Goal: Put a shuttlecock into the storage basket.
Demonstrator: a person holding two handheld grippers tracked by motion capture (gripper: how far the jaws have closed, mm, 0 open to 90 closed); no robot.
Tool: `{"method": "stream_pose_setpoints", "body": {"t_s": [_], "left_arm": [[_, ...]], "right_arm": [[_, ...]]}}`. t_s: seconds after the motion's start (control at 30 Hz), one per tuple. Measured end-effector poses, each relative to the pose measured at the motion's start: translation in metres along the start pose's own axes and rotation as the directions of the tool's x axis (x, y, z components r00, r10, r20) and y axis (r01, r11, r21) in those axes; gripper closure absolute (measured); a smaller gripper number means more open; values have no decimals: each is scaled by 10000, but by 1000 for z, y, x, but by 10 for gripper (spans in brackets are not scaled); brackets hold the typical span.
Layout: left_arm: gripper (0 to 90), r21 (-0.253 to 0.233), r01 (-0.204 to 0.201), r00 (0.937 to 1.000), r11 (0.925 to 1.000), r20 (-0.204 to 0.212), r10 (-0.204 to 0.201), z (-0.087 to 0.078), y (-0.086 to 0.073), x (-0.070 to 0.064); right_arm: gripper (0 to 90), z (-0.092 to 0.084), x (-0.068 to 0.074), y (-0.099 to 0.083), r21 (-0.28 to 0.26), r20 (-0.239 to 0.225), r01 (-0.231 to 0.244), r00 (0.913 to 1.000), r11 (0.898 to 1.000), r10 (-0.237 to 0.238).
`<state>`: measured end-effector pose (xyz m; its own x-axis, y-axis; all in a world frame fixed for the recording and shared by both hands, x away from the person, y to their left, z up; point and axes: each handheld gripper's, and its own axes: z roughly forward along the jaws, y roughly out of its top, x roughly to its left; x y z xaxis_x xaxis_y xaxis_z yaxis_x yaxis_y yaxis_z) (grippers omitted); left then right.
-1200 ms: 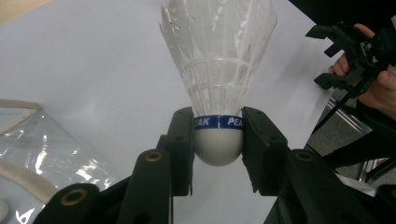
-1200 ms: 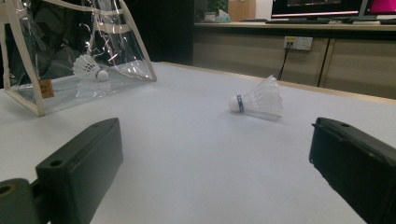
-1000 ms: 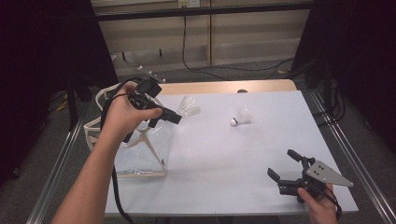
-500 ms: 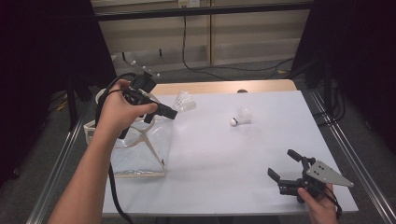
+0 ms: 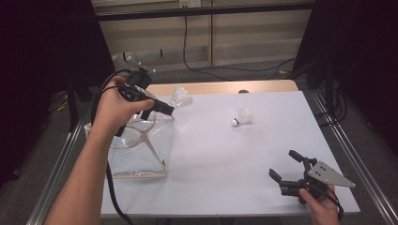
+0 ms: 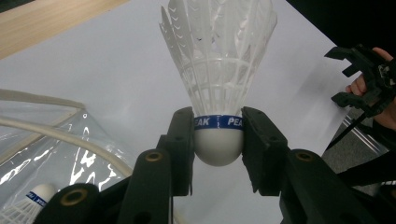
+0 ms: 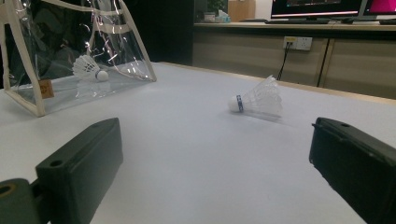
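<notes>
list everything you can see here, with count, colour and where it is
shuttlecock held: 1, white with a blue band, clamped at its cork between the left gripper's jaws, above the bag's far edge
shuttlecock on table: 1, white with a blue band, lying on its side, far centre
shuttlecock in bag: 1, white, lying inside the bag
bag: 1, clear plastic with cream trim, left side of the table
table: 1, white top with a wooden far edge
left gripper: 1, black, raised over the bag, shut on a shuttlecock
right gripper: 1, black with a grey plate, near right corner, jaws apart
</notes>
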<state>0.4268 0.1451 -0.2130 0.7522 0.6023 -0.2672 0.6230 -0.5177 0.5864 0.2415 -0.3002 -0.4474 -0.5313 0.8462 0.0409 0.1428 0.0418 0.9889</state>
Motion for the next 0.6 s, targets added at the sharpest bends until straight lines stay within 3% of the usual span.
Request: {"method": "stream_pose_setpoints", "body": {"t_s": [0.6], "left_arm": [[656,-198,268,9990,9994,-338,-275,-10,-2,11]], "right_arm": [[25,0,0,0,9,11,14,10000,10000,-14]]}}
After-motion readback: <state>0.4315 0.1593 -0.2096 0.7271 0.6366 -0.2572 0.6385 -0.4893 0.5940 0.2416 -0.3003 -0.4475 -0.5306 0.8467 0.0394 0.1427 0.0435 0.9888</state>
